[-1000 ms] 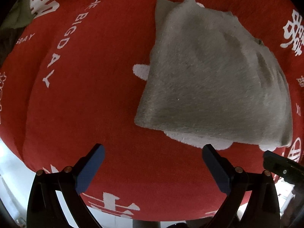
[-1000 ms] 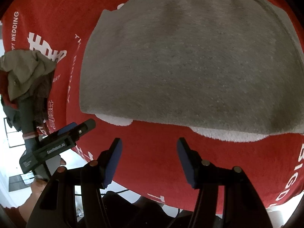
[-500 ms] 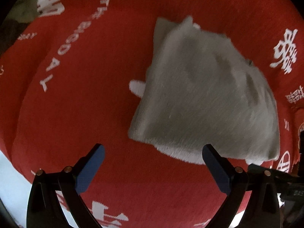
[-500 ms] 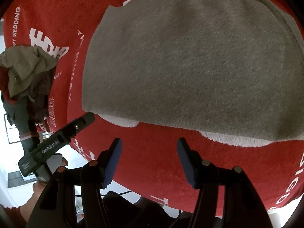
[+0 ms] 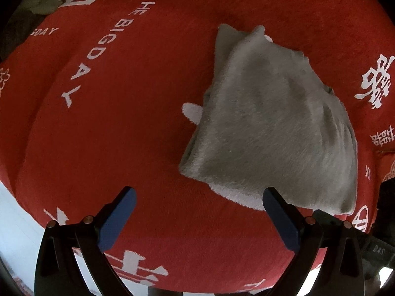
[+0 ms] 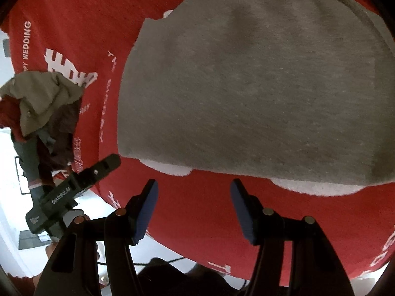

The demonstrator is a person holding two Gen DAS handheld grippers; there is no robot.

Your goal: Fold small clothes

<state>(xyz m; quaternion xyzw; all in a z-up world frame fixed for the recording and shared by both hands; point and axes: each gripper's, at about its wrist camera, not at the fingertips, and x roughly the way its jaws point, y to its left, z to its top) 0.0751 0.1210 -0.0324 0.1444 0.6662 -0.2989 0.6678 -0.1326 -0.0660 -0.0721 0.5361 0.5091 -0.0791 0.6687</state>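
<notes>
A folded grey garment [image 5: 271, 128] lies flat on the red printed tablecloth [image 5: 123, 135], right of centre in the left wrist view. It fills the upper right of the right wrist view [image 6: 259, 86]. My left gripper [image 5: 197, 197] is open and empty, hovering just in front of the garment's near edge. My right gripper [image 6: 193, 190] is open and empty, close to the garment's near edge. The left gripper's body [image 6: 74, 192] shows at the lower left of the right wrist view.
A pile of unfolded clothes [image 6: 42, 113], olive, dark red and grey, sits at the table's left edge. The tablecloth's front edge [image 6: 172, 246] drops off close below my right gripper. White floor [image 6: 9, 197] lies beyond.
My left gripper has pulled back from the garment, which now looks smaller and farther. My right gripper has shifted slightly; both stay open and empty.
</notes>
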